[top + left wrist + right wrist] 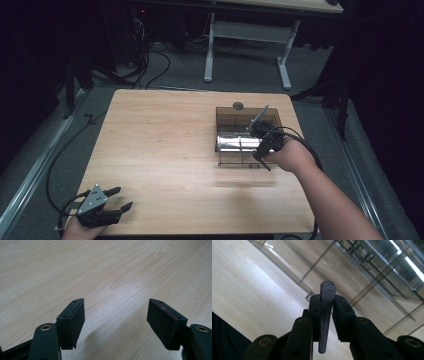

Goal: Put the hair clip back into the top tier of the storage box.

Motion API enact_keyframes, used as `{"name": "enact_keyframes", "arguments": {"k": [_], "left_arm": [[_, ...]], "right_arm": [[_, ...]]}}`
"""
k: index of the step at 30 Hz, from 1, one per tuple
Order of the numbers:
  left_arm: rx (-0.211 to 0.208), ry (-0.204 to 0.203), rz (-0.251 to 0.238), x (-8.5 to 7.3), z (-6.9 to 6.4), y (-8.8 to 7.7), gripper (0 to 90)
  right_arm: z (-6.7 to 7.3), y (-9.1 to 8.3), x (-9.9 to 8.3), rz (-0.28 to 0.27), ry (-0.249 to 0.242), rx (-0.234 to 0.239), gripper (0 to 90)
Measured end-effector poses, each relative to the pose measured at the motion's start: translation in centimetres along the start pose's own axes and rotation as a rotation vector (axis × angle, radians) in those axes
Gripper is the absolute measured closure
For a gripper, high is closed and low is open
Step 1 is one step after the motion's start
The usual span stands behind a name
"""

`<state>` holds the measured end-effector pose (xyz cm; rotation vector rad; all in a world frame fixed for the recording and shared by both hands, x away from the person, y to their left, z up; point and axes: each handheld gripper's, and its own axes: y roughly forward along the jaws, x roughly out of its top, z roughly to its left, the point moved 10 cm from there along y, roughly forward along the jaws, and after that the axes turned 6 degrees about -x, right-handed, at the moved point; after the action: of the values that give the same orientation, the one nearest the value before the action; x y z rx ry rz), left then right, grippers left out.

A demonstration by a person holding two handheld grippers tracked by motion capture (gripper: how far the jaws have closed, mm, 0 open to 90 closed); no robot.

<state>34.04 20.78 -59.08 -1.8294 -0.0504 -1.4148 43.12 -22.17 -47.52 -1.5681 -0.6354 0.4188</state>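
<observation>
High view is showing the right gripper (265,145) pinching a thin dark flat handle (325,312) beside the shiny metal cylinder (239,143) right of centre (left gripper (117,200) idling spread lower left), probably needing a steady, level grip.

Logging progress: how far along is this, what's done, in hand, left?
Done: a metal can lies in the clear box. In hand: right gripper is shut on a thin grey handle beside it. Left gripper sits open over bare table. What's left is unclear.
</observation>
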Motion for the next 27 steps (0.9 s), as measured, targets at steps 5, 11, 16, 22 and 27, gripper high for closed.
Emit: {"name": "enact_keyframes", "arguments": {"k": [5,11,16,22,27], "left_arm": [[-0.001,0.0,0.0,0.0,0.0,0.0,31.0],[-0.002,0.001,0.003,0.0,0.0,0.0,31.0],[-0.003,-0.001,0.004,0.0,0.0,0.0,31.0],[-0.001,0.0,0.004,0.0,0.0,0.0,31.0],[-0.002,-0.001,0.004,0.0,0.0,0.0,31.0]], "right_arm": [[-0.2,0.3,1.0,-0.002,-0.004,0.004,77.5],[-0.6,1.0,2.0,-0.003,-0.009,0.007,77.5],[-0.8,1.7,2.6,-0.004,-0.026,0.008,77.4],[-1.0,2.2,3.3,-0.019,-0.046,0.01,77.5],[-1.2,2.5,3.5,-0.014,-0.054,0.007,77.5]]}}
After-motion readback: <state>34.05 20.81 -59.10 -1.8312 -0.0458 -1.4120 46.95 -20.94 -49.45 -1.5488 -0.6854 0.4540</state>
